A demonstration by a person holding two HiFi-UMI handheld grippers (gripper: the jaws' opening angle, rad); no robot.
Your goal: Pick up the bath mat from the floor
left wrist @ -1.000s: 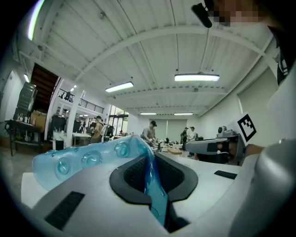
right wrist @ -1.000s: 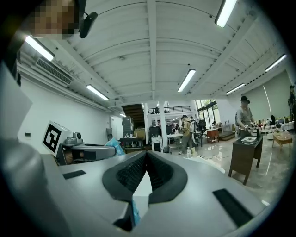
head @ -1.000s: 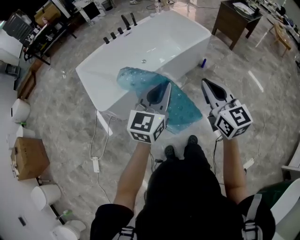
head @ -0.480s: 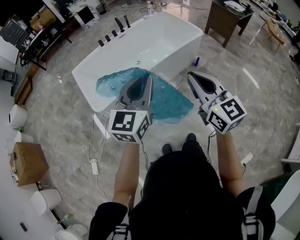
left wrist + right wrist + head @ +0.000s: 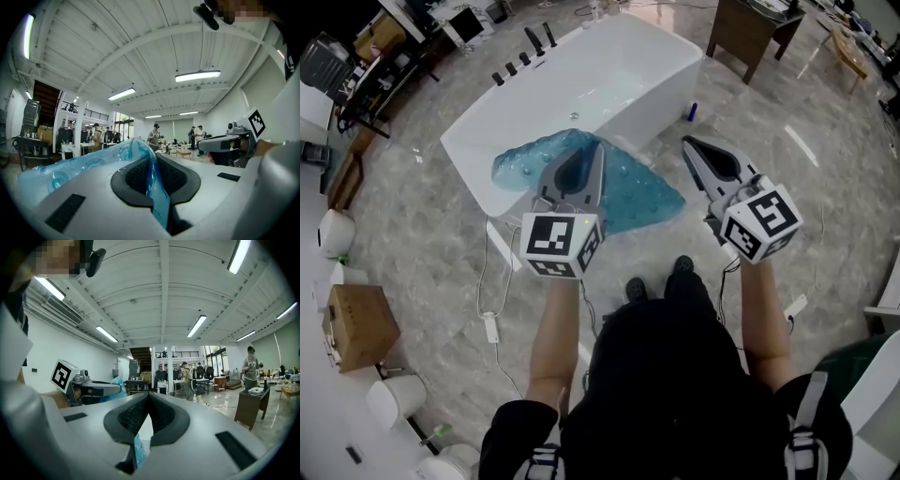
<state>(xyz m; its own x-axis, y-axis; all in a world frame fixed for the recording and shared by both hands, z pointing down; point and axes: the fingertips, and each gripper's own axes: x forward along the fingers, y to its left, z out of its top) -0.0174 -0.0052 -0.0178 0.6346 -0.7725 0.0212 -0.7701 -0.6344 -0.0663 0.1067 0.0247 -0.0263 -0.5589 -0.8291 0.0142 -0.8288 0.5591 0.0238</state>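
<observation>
The white bathtub [image 5: 609, 75] fills the top of my head view. The blue bath mat [image 5: 633, 192] hangs across the tub's near rim, pinched in my left gripper [image 5: 151, 161]. My right gripper [image 5: 148, 397] is closed on nothing, near the mat's right corner.

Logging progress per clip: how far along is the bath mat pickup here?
Done: the left gripper is clamped on the blue bath mat, raised beside the bathtub. In hand: the mat hangs from that grip; the right gripper is shut, apart from it. Left: whether its lower edge clears the floor, I cannot tell.
</observation>
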